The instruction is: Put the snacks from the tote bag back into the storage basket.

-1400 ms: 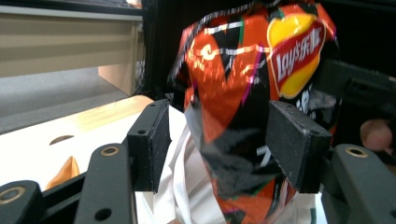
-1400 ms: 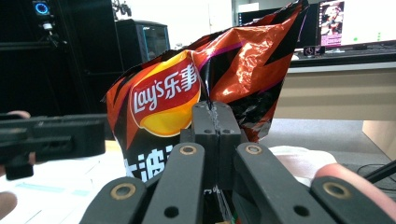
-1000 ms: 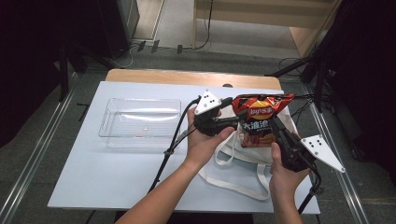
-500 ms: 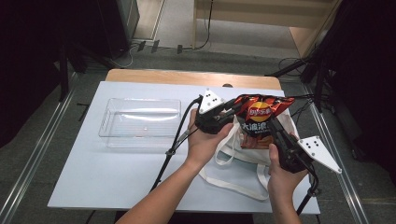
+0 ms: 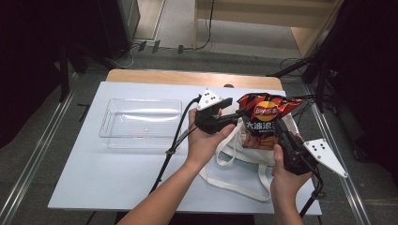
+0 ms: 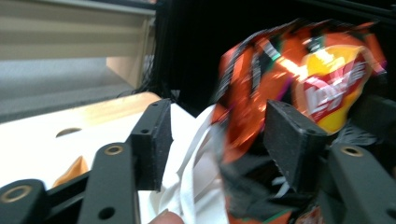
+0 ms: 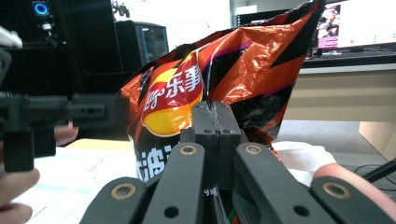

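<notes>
Right gripper: your jaws were clamped on the chip bag | left gripper: jaws had just been opening, half-wide around bag edge and tote bag rim, no pinch | bag was mostly out, above tote | left: clear tote, tray sat at 9 o'clock.
</notes>
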A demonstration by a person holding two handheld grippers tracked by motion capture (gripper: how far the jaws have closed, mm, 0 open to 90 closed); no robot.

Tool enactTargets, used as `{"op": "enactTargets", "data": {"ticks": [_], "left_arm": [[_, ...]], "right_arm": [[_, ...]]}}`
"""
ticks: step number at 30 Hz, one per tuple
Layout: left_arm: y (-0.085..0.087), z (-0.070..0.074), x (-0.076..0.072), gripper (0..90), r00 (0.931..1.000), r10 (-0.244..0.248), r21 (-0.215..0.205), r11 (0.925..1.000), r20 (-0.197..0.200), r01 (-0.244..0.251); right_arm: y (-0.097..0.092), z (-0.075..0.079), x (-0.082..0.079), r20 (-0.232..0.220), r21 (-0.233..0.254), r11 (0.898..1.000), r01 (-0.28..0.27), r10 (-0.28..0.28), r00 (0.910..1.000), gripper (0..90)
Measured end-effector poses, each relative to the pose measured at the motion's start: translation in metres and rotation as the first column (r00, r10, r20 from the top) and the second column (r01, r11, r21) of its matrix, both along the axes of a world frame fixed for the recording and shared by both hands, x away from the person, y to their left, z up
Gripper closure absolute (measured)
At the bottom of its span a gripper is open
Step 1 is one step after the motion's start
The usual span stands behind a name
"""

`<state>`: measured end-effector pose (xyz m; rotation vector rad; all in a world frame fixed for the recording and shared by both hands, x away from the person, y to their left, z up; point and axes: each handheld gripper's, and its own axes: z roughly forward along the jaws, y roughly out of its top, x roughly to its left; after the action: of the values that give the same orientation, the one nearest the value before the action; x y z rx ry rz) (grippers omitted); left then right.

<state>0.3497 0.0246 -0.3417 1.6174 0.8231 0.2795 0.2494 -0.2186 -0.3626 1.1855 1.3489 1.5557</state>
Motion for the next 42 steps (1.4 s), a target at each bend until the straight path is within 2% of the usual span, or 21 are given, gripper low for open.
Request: {"op": "enactTargets", "data": {"ticks": [2,6,8,12,14,17,20,23,25,31,39,42], "left_arm": [[0.001,-0.001,0.001,42.1,0.9998,-0.018,-0.016,0.9997,-0.008,0.018],[0.0,0.002,0.002,41.9,0.999,-0.045,-0.06,0.9972,0.006,0.046],[-0.001,0.003,0.003,44.6,0.9982,-0.061,-0.053,0.9968,0.004,0.061],[-0.006,0.003,0.0,69.6,0.9988,-0.043,0.002,0.9991,0.021,0.043],[-0.006,0.003,-0.001,82.2,0.9991,-0.039,0.013,0.9992,0.015,0.039],[-0.007,0.003,-0.003,89.7,0.9987,-0.039,0.037,0.9986,0.032,0.038],[-0.006,0.006,-0.004,90.0,0.9986,-0.04,0.04,0.9984,0.035,0.039],[-0.003,0.008,-0.003,90.0,0.9977,-0.059,0.016,0.9981,0.033,0.059],[-0.003,0.012,-0.004,90.0,0.9965,-0.07,0.012,0.9975,0.047,0.069],[0.0,0.018,-0.004,90.0,0.9945,-0.079,0.007,0.9969,0.069,0.078],[0.003,0.022,-0.005,90.0,0.9902,-0.102,0.015,0.9948,0.096,0.101],[0.003,0.025,-0.005,90.0,0.9883,-0.106,0.012,0.9943,0.109,0.106]], "right_arm": [[0.0,-0.001,0.0,-0.001,0.0,1.0,-0.004,0.004,1.0,90.0],[0.004,-0.001,0.0,0.005,-0.01,0.999,-0.031,0.031,0.9995,90.0],[0.006,-0.001,0.0,0.008,-0.014,0.999,-0.04,0.04,0.9992,90.0],[0.009,-0.002,0.0,0.003,-0.031,0.999,-0.042,0.042,0.9991,90.0],[0.008,-0.002,0.001,-0.001,-0.031,0.999,-0.036,0.036,0.9993,90.0],[0.006,-0.002,0.001,-0.007,-0.033,0.999,-0.04,0.04,0.9992,90.0],[0.007,-0.001,0.0,-0.007,-0.063,0.997,-0.039,0.039,0.9992,90.0],[0.005,0.002,0.0,-0.011,-0.093,0.995,-0.035,0.034,0.9993,90.0],[0.002,0.005,-0.001,-0.023,-0.088,0.996,-0.033,0.032,0.9992,88.3],[-0.009,0.005,0.0,-0.058,-0.081,0.995,-0.061,0.057,0.9967,71.2],[-0.02,-0.005,-0.006,-0.1,-0.13,0.987,-0.093,0.081,0.9918,49.1],[-0.024,-0.013,-0.011,-0.111,-0.11,0.99,-0.094,0.081,0.9904,42.9]]}}
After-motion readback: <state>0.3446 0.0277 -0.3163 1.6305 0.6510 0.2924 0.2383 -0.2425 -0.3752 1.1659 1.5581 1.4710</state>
